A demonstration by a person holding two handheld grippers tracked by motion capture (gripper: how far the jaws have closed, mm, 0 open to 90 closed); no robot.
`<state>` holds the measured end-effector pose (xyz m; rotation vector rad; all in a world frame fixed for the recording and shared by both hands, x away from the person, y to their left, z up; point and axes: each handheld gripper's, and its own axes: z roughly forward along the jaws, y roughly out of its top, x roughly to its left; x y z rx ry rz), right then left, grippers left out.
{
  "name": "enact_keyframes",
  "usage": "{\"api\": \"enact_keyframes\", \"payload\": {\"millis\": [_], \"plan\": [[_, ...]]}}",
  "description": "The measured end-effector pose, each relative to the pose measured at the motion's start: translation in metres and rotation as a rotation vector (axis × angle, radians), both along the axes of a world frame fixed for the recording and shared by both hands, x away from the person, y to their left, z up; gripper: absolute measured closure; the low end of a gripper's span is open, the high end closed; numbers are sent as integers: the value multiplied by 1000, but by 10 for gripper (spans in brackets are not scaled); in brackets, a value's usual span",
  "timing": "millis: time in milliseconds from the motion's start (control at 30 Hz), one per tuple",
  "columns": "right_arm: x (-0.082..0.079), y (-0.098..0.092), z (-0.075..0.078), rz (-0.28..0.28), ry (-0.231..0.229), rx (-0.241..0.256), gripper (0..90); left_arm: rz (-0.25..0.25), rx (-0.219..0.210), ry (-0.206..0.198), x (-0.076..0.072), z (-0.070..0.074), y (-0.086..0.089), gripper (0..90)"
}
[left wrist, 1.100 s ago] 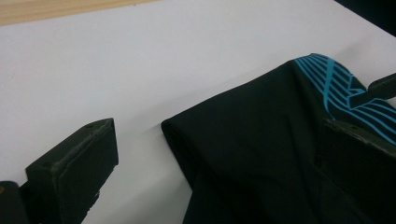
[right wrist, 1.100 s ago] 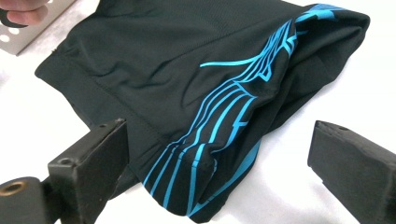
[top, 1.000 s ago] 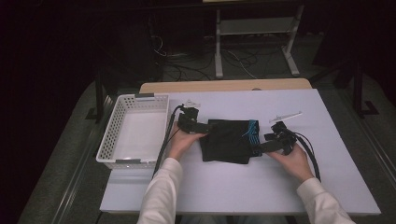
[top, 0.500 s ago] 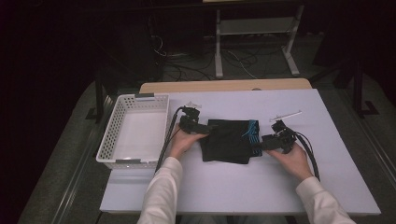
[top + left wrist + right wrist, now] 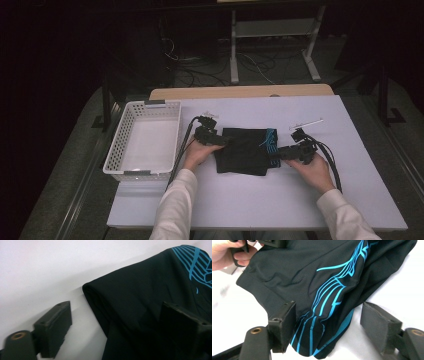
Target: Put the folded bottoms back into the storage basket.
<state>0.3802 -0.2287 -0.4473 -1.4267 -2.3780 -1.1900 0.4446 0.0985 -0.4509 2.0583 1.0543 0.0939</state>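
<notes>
left hand-held gripper (image 5: 112,337): jaws wide, straddling black garment (image 5: 155,302) edge | right hand-held gripper (image 5: 327,330): wide, astride garment

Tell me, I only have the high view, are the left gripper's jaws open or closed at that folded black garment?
Observer: Open. In the left gripper view the left gripper straddles the black garment's folded edge, one jaw on bare table.
Operator: And the right gripper?
Observer: The right gripper is open too, around the corner with the blue striped print.
Operator: Is the fabric single layer there?
Observer: No, the left gripper view shows stacked folds at the edge.
</notes>
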Motion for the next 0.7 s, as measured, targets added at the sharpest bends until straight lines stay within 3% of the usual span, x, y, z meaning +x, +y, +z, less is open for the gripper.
{"api": "enact_keyframes", "payload": {"millis": [200, 233, 267, 300, 333, 500, 567, 700], "plan": [[2, 3, 0, 14, 21, 10, 361, -1, -4, 15, 1, 2, 1, 239], [3, 5, -1, 18, 32, 15, 419, -3, -5, 17, 1, 2, 0, 331], [3, 5, -1, 18, 32, 15, 419, -9, -8, 21, 0, 2, -1, 331], [3, 7, -1, 26, 39, 19, 484, -12, -13, 25, 0, 2, -2, 438], [3, 7, -1, 26, 39, 19, 484, -14, -17, 33, 0, 2, -3, 438], [3, 13, 1, 38, 46, 19, 686, -5, -54, 105, 1, 0, -4, 698], [3, 15, 3, 41, 47, 5, 724, 2, -65, 119, 1, 0, -4, 750], [1, 16, 6, 43, 45, -10, 757, -5, -37, 102, 0, 3, -6, 779]]}}
